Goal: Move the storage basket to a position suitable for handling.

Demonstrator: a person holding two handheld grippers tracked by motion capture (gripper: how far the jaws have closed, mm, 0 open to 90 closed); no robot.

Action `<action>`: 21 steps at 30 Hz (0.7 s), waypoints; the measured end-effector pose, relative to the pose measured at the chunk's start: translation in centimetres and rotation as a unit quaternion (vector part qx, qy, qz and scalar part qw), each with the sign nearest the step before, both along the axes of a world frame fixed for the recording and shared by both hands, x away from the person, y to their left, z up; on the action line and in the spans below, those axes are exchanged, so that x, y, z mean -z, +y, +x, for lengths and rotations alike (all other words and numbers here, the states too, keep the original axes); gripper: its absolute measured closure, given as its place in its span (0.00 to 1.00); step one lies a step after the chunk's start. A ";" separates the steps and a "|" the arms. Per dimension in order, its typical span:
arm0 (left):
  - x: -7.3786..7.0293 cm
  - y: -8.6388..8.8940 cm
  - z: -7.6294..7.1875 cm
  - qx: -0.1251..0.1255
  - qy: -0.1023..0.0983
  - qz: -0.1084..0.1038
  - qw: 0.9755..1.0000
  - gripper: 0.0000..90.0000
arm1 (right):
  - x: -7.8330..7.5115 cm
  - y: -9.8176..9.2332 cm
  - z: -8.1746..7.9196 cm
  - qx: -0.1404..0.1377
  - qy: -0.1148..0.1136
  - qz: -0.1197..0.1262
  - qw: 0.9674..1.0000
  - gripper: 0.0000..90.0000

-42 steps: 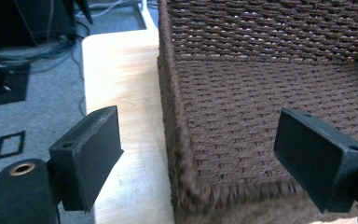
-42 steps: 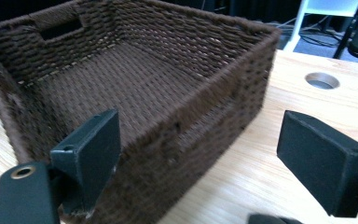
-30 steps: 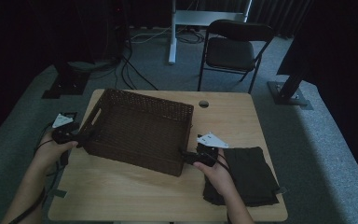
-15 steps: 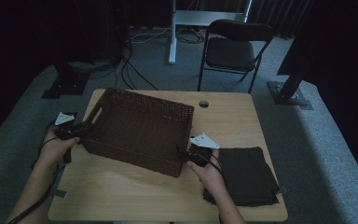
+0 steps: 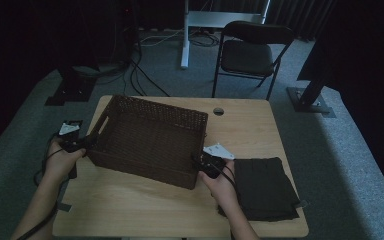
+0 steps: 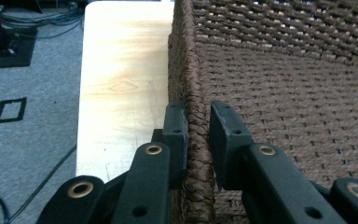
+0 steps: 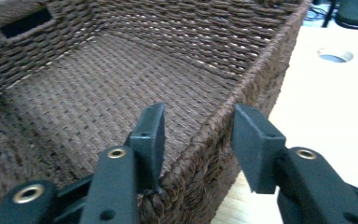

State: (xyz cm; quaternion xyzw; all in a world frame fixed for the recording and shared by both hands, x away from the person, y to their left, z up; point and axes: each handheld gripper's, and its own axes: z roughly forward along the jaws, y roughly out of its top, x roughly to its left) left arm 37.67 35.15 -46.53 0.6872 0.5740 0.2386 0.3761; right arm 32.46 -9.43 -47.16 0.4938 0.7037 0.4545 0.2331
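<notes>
The high view looks forward and down on the dim table [image 5: 260,125], basket [image 5: 150,137] at frame centre. Each gripper view sits close along its jaws, apparently straddling the basket's rim [image 6: 189,84] from opposite ends; all three share its woven interior [image 7: 88,88].

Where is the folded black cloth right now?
In the high view the black cloth lies flat on the table's near right corner, just right of the person's right hand and the wicker basket.
</notes>
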 end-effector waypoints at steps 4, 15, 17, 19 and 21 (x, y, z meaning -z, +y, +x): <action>0.1 -0.2 -0.7 -0.008 0.000 -0.005 1.000 0.90 | -0.1 -0.1 0.1 0.006 0.002 -0.007 1.000 0.66; 0.2 -1.3 -3.1 -0.032 -0.004 -0.011 0.999 0.90 | -0.2 -0.6 0.7 0.024 0.005 -0.016 1.000 0.72; 0.3 -1.4 -3.5 -0.037 -0.007 -0.021 0.999 0.90 | -0.2 -0.7 0.7 0.026 0.007 -0.015 1.000 0.73; 0.4 -1.5 -3.9 -0.042 -0.008 -0.031 0.999 0.90 | -0.3 -0.8 0.7 0.025 0.009 -0.015 1.000 0.74; 0.4 -1.7 -4.2 -0.045 -0.009 -0.027 0.999 0.90 | -0.3 -0.9 0.8 0.024 0.009 -0.019 1.000 0.75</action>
